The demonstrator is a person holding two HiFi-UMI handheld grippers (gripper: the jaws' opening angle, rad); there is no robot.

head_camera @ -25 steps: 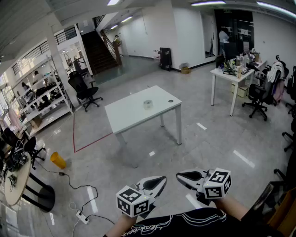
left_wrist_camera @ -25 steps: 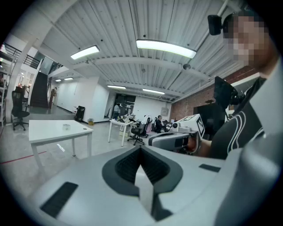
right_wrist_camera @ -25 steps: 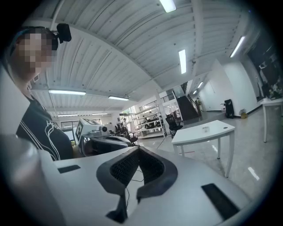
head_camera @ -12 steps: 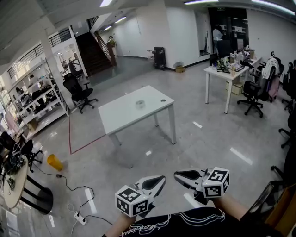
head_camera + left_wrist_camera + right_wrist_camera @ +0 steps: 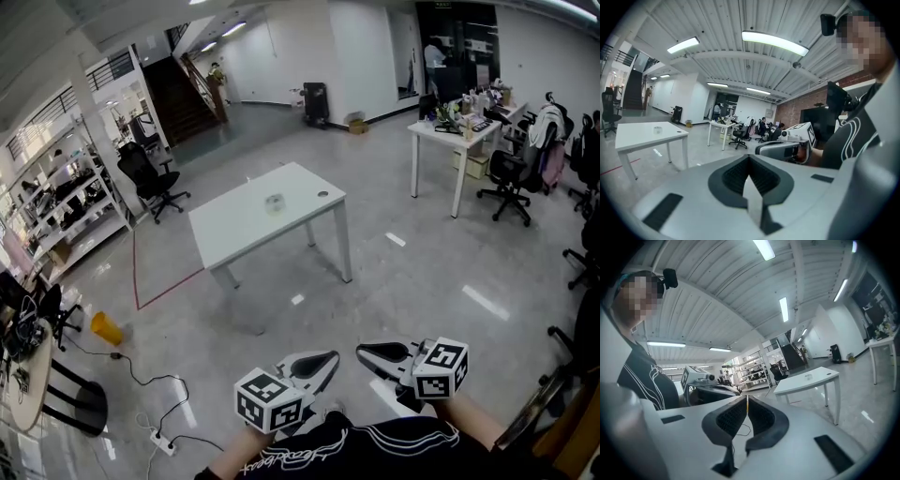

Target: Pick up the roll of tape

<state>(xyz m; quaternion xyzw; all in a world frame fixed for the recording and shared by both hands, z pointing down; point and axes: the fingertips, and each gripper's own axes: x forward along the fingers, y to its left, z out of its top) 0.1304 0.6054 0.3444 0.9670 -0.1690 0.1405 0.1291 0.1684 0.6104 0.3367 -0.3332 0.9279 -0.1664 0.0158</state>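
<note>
The roll of tape (image 5: pixel 274 201) is a small pale ring lying on top of a white table (image 5: pixel 234 228), far ahead of me across the floor. Both grippers are held low and close to my body, well short of the table. My left gripper (image 5: pixel 333 357) is shut with nothing in it, and my right gripper (image 5: pixel 362 351) is also shut and empty; their tips point towards each other. In the left gripper view the tape (image 5: pixel 657 130) sits on the table (image 5: pixel 633 138) at far left. The right gripper view shows the tape (image 5: pixel 808 376) on the table (image 5: pixel 820 378) to the right.
A cluttered white desk (image 5: pixel 450 139) with office chairs (image 5: pixel 506 183) stands at the right. A black chair (image 5: pixel 150 178) and shelves (image 5: pixel 66 202) are at the left. On the floor lie a yellow bin (image 5: pixel 105 327), a cable with power strip (image 5: pixel 161 438) and a red line (image 5: pixel 169 289).
The table with the tape has drifted left and a little lower in the head view as I walk. Both grippers keep their place at the bottom, still shut.
</note>
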